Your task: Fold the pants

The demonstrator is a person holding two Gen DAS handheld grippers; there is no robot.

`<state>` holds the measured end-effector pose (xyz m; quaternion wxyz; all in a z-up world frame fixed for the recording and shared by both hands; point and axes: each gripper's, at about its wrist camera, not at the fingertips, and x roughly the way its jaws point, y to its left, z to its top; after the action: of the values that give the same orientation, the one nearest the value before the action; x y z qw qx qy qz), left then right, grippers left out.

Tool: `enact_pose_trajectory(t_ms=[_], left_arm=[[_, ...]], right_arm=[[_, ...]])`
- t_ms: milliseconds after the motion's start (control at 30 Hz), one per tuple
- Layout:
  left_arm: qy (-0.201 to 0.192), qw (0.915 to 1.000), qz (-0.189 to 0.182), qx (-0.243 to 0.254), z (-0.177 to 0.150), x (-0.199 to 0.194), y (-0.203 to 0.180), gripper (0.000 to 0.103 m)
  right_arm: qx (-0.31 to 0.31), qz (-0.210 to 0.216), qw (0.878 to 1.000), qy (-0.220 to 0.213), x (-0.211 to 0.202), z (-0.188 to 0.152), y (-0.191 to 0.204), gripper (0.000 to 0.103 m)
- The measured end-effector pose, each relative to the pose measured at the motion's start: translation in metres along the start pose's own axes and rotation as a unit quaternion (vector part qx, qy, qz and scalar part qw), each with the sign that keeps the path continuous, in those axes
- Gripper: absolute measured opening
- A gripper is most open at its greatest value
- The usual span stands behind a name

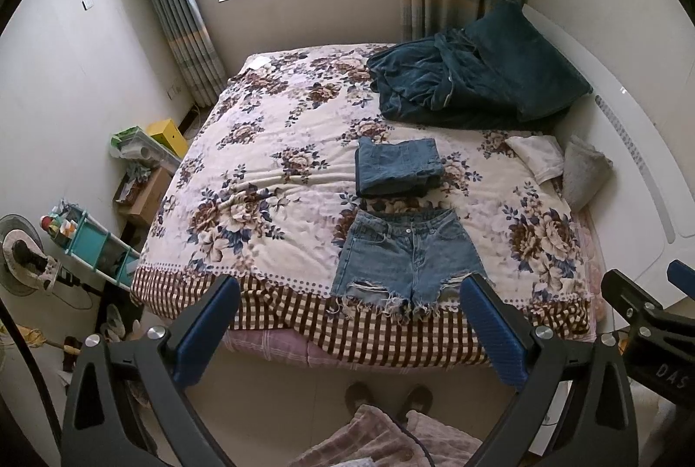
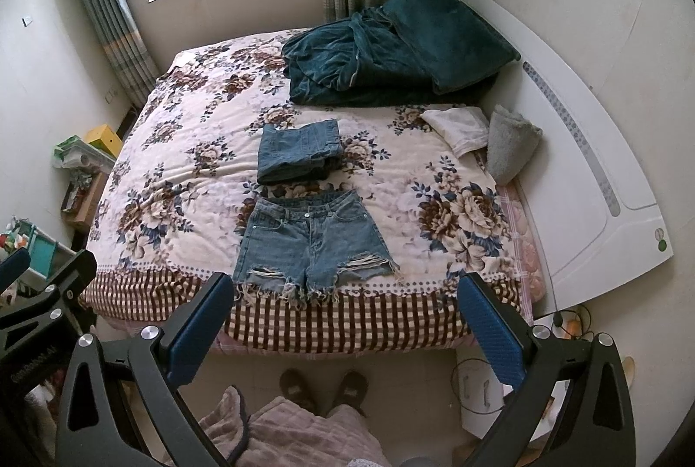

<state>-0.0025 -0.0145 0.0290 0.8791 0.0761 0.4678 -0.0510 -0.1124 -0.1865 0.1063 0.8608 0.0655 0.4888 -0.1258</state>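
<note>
Denim shorts [image 1: 406,256] lie flat, front up, near the foot edge of the bed [image 1: 243,163], waistband toward the window, frayed hems just at the checked border. Beyond the waistband, a folded denim stack [image 1: 397,167], apart from the shorts but close. Left gripper [image 1: 347,330] and right gripper [image 2: 347,326] both hover above the floor short of the mattress, jaws wide, holding nothing. Fold not yet begun, by my reading. Risks: the torn hem threads could snag on a finger pad [image 1: 493,334] and drag the cloth askew; a pinch too deep might catch the floral blanket [image 1: 269,145] along with the denim (thick, quilted-looking); a careless lift toward the waistband could nudge the folded stack.
</note>
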Motion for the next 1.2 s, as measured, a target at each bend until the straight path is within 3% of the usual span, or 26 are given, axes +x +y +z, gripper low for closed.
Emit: enact_pose_trajectory(t_ms=[733, 1200], left_arm=[[-0.006, 0.9999, -0.003, -0.007, 0.003, -0.008, -0.01, 0.103], [-0.007, 0.9999, -0.006, -0.009, -0.001, -0.012, -0.007, 0.103]], right_arm=[[-0.001, 0.004, 1.0, -0.01, -0.021, 0.023, -0.007, 0.103], [-0.004, 0.009, 1.0, -0.017, -0.026, 0.019, -0.001, 0.103]])
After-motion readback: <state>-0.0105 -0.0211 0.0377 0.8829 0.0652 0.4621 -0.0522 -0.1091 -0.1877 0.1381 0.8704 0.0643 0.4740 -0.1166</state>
